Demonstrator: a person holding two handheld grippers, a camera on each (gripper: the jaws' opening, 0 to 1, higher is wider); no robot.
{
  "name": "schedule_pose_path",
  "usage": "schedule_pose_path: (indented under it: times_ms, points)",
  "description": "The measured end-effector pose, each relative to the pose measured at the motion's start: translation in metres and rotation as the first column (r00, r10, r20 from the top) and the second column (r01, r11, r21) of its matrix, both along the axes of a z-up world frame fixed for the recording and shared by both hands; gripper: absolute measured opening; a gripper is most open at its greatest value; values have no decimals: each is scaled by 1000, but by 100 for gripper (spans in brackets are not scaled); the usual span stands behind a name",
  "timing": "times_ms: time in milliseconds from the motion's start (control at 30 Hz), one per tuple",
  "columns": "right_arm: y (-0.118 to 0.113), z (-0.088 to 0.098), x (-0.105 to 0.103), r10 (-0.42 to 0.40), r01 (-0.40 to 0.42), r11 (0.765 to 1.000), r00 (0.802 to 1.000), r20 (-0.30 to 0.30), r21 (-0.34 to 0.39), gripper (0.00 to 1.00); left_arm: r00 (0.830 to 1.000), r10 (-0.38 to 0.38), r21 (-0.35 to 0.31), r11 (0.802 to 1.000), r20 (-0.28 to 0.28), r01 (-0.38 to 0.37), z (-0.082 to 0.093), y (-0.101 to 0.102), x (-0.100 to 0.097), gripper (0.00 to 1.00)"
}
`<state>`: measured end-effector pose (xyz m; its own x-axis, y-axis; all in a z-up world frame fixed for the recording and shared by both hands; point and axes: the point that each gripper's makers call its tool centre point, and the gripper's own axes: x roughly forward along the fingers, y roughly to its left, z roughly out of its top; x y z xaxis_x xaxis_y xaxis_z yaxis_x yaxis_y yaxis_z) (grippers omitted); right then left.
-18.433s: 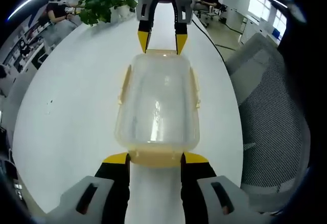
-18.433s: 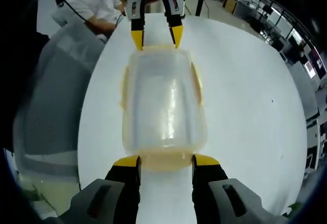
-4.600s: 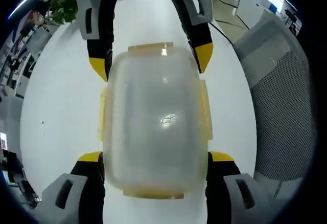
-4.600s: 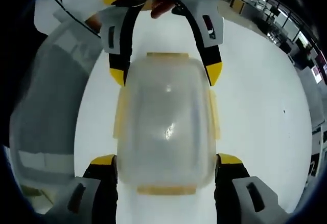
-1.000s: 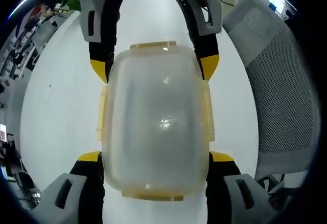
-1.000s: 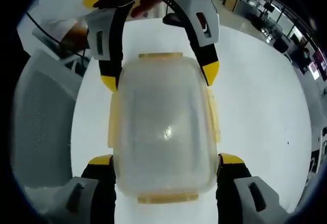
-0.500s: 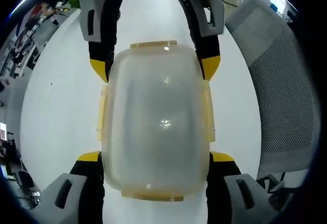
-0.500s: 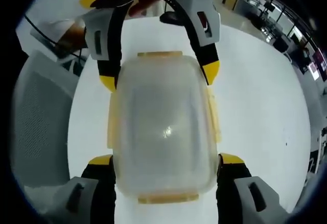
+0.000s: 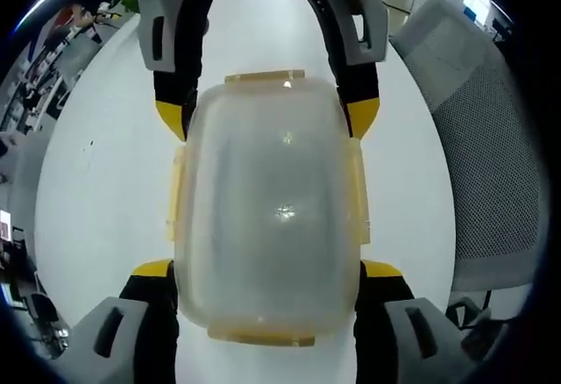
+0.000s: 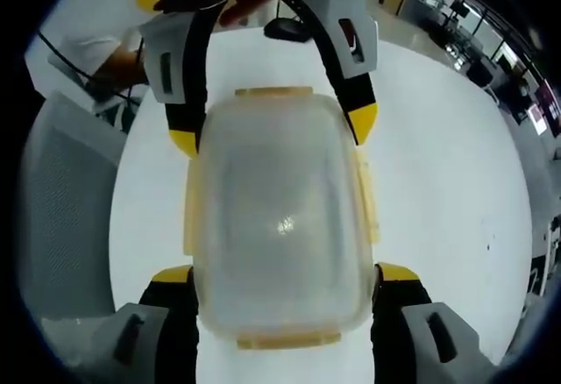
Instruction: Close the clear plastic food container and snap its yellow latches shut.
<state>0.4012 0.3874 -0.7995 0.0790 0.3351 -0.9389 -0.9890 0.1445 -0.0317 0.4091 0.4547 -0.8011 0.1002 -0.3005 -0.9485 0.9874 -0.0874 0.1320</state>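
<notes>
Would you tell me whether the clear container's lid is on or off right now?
On: the lid covers the whole container. Yellow latches lie along its sides; whether they are snapped, I cannot tell.

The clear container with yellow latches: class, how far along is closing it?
Done: the lid sits on the container. In hand: the left gripper and right gripper straddle opposite ends. Left: whether the latches are fully snapped is unclear, so check each.

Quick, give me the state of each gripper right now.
Left gripper: open wide, jaws on either side of the near end of the container.
Right gripper: open wide, jaws on either side of the container's opposite end.
</notes>
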Motion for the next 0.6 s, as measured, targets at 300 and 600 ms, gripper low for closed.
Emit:
schedule_pose_path:
  times_ms: [300,600]
  points:
    - [-1,-1,9,-5,5,1000,1000,1,-8,82,1000,0,6,1000,1,0,-1,0,10,83]
    - [-2,-1,20,-15,15,1000,1000,3,-6,82,1000,1,23,1000,5,-1,-2,-2,21,84]
